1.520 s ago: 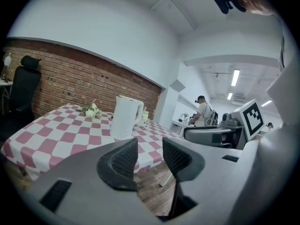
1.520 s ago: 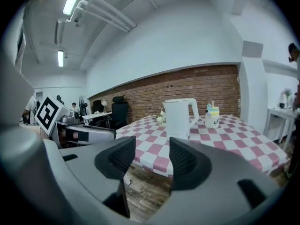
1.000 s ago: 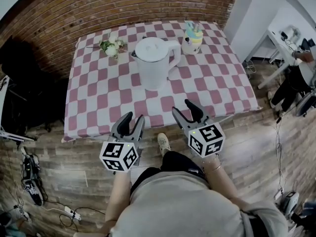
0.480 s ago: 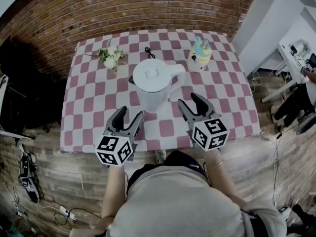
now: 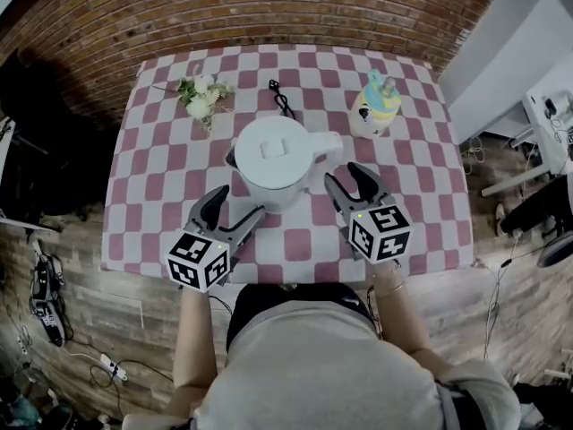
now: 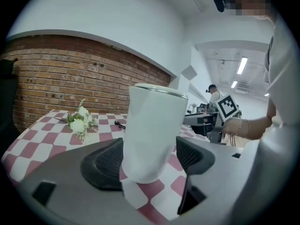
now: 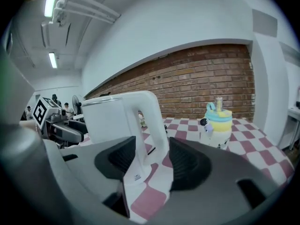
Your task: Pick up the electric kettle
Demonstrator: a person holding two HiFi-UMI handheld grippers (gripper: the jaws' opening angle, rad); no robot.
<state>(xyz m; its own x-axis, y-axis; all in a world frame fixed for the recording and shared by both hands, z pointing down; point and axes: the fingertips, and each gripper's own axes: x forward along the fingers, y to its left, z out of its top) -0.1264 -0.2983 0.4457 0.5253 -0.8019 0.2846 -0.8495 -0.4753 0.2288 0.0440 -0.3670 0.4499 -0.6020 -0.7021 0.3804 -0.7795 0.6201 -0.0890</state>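
Both nearer kettle point(image 5: 273, 155); left gripper point(image 5: 237, 206) opening round body point(image 6: 152, 130); right gripper point(image 5: 346, 179) apart round handle point(image 7: 153, 121)

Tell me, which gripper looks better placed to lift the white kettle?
Probably the right gripper: its open jaws frame the slim handle of the kettle. The left gripper, its jaws opening, lines up on the wide, smooth body without touching it.

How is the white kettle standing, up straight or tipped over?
Up straight. The electric kettle sits flat on its base on the checked table, with its lid on top.
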